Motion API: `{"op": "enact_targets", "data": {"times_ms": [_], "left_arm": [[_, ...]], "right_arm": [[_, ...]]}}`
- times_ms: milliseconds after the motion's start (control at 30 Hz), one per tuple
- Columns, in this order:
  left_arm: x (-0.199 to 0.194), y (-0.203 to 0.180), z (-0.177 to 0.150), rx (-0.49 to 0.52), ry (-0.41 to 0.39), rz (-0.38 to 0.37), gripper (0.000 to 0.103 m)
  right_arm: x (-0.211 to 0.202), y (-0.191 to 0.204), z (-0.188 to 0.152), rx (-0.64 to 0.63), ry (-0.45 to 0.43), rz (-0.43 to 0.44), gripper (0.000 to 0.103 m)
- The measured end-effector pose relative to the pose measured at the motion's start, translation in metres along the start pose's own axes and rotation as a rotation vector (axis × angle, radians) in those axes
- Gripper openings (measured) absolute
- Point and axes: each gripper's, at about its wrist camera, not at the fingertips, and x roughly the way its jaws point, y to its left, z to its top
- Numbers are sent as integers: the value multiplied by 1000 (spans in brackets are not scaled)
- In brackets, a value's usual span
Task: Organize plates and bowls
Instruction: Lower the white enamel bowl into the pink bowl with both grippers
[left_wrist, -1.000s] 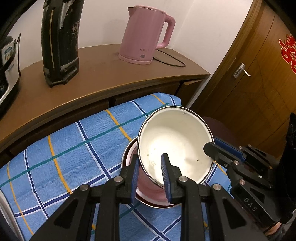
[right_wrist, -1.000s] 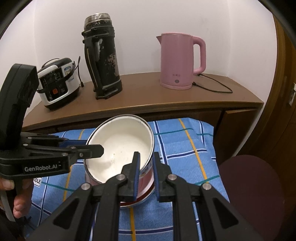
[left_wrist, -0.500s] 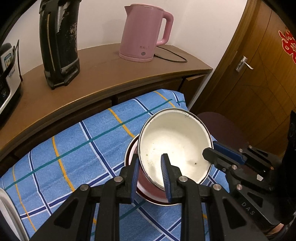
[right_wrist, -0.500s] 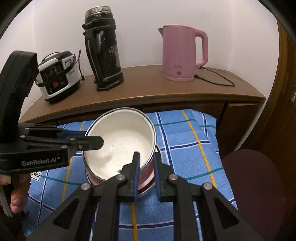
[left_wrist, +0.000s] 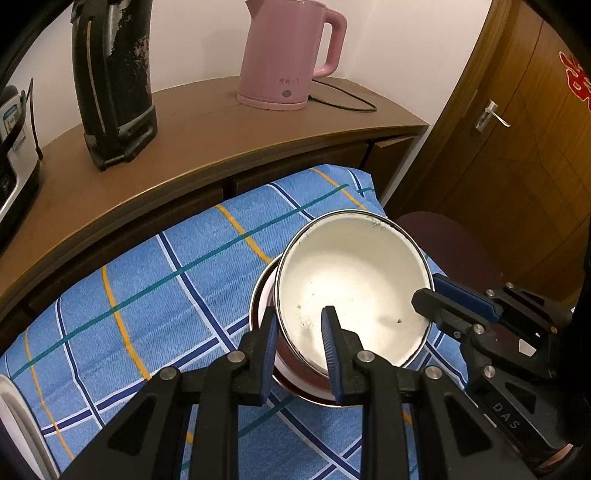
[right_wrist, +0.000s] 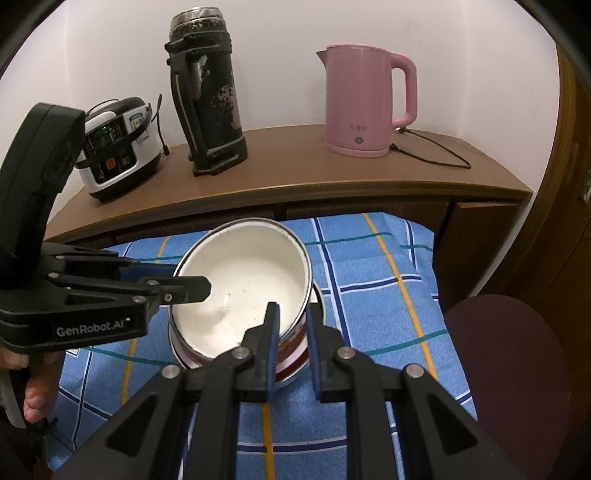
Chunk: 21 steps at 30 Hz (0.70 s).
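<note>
A: What are the grippers doing?
B: The left gripper (left_wrist: 298, 328) is pinching the near rim of the white bowl (left_wrist: 351, 284), and the right gripper (right_wrist: 291, 325) is clamping its right wall.
A: Where's the bowl sitting?
B: Tilted in a red-and-white bowl (right_wrist: 291, 363) on the blue checked cloth (left_wrist: 147, 288), with the pink kettle (right_wrist: 364, 99) standing behind

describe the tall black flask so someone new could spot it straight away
Start at the curved brown wooden counter against the white wall. Three appliances stand along it: a white and black rice cooker on the left, a pink electric kettle on the right, and the tall black flask between them. It is the tallest, with a metal top and badly flaked black paint.
</note>
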Motion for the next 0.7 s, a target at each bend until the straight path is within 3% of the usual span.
{"op": "enact_targets", "data": {"times_ms": [700], "left_arm": [[2,-5,0,31,5,2,26]], "right_arm": [[4,-4,-4,10,18,-4,16]]}}
